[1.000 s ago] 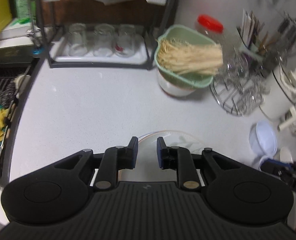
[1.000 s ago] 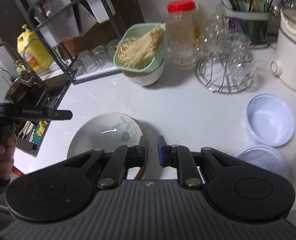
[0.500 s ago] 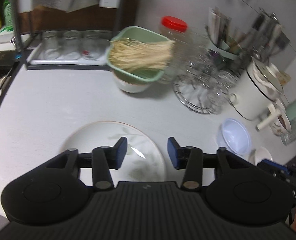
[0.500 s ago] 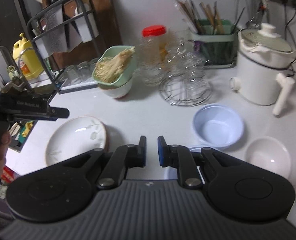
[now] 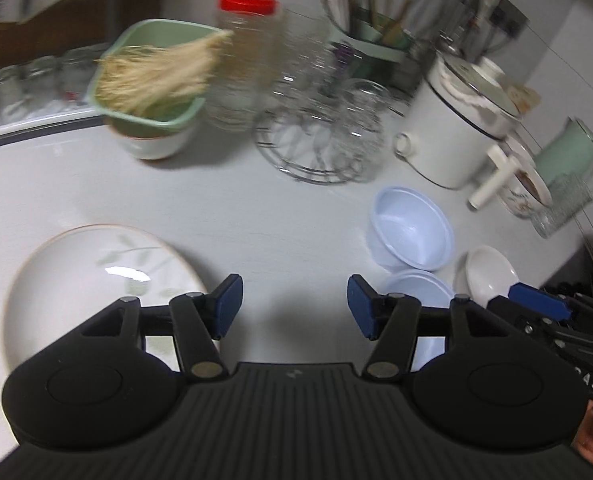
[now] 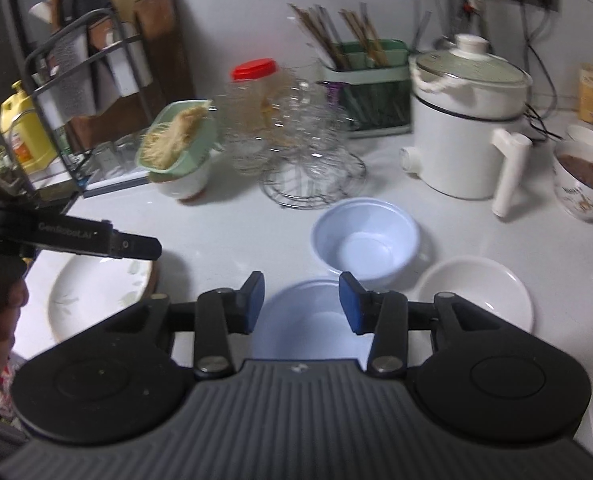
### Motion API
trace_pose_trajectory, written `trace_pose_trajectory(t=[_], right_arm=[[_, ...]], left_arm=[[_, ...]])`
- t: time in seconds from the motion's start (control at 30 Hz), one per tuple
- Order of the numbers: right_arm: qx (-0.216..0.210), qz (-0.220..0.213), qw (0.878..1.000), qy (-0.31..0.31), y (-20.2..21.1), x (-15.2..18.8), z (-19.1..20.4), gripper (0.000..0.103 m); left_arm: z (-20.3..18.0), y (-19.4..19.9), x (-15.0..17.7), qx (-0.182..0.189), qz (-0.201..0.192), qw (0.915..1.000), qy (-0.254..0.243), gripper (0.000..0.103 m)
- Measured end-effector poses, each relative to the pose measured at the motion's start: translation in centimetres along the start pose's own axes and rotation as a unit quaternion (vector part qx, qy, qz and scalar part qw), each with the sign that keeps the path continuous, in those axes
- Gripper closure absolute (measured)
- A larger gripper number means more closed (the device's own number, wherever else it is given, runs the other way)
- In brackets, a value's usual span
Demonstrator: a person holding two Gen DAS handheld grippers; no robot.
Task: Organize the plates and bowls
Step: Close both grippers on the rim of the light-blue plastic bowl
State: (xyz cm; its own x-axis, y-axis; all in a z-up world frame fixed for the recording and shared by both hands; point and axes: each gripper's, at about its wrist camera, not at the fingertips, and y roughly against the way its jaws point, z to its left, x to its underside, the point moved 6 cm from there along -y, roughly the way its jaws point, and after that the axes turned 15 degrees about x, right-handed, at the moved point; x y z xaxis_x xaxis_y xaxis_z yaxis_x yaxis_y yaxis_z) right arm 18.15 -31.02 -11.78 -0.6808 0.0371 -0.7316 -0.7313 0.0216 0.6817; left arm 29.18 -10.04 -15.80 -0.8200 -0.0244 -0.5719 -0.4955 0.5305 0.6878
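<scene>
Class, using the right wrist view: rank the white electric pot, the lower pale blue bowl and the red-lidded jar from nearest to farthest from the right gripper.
1. Lower pale blue bowl, directly under the right gripper.
2. White electric pot, back right.
3. Red-lidded jar, back left, near the wall.

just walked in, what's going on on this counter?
A person is sorting dishes with a handheld tool in each hand. The leaf-pattern plate lies on the white counter, and neither tool holds anything. The left tool is open over bare counter. The right tool, jaws just opening, hangs over the nearer blue bowl; a second blue bowl and a white dish sit beside it.
</scene>
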Motion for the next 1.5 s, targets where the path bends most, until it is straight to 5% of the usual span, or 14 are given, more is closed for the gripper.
trace_pose_trajectory(t=[0.17, 0.43, 0.53, 0.77, 1.1, 1.5], right_arm=[[0.023, 0.023, 0.999, -0.021, -1.2, 1.2, -2.2, 0.06], [0.035, 0.08, 0.995, -0.057, -3.6, 3.2, -4.0, 0.063], [0.03, 0.092, 0.994, -0.057, -4.5, 3.8, -3.8, 0.067], [0.024, 0.116, 0.991, -0.057, -5.8, 4.7, -3.0, 0.084], [-0.016, 0.112, 0.992, -0.052, -5.4, 4.5, -2.2, 0.086], [-0.054, 0.109, 0.992, -0.02, -6.6, 2.7, 2.0, 0.086]], left_arm=[[-1.9, -3.6, 0.2, 0.046, 0.03, 0.9985, -0.004, 0.041], [-3.9, -7.7, 1.8, 0.065, 0.079, 0.9944, -0.026, 0.045], [-3.5, -8.6, 2.5, 0.065, 0.09, 0.9937, -0.013, 0.052], [-2.5, -10.0, 3.8, 0.057, 0.114, 0.9916, 0.02, 0.086], [-1.5, -7.6, 3.4, 0.051, 0.088, 0.9934, 0.054, 0.088], [1.3, -5.1, 2.4, -0.013, 0.069, 0.9955, 0.064, 0.087]])
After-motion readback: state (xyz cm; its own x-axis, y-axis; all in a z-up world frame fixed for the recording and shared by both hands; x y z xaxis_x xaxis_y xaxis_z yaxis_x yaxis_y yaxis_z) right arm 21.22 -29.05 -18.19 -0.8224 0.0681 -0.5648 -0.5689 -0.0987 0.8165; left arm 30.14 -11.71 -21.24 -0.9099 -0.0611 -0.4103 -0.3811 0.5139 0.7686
